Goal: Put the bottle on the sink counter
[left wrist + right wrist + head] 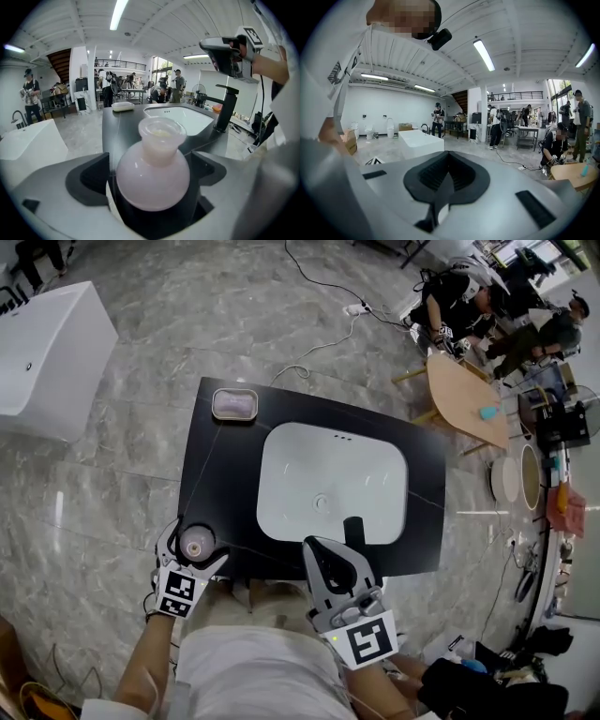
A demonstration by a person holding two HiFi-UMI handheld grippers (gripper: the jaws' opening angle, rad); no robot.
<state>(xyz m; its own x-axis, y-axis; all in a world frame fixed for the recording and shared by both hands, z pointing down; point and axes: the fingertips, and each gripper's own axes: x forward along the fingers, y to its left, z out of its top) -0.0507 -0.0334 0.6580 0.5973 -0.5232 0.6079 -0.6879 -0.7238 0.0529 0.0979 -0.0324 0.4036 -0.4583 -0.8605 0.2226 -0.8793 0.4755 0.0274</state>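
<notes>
Head view: my left tongs (193,550) are at the 7 o'clock corner of the black counter (225,474). The bottle (199,540) stands upright on that corner, between their tips. A white sink basin (328,474) is set into the middle of the counter, with a black faucet (353,529) at its 6 o'clock edge. A soap dish (234,404) sits at the counter's 11 o'clock corner and holds a pale pinkish bar. My right tongs (321,547) hang over the counter's front edge, just beside the faucet at its 8 o'clock. A white bathtub (47,343) stands on the floor at 10 o'clock, well apart from the counter.

Left gripper view: the bottle fills the space between my tongs. It is pale pink and round-bodied, with a short wide neck that is open at the top. Something faintly yellowish shows inside the mouth, and I cannot tell what it is. The pads stand apart on either side of the belly with a thin gap at each, so they are not pressing it. The sink and faucet lie beyond at 1 o'clock, the soap dish at 11 o'clock.

Right gripper view: my right tongs are closed together, pad against pad, with nothing between them.
</notes>
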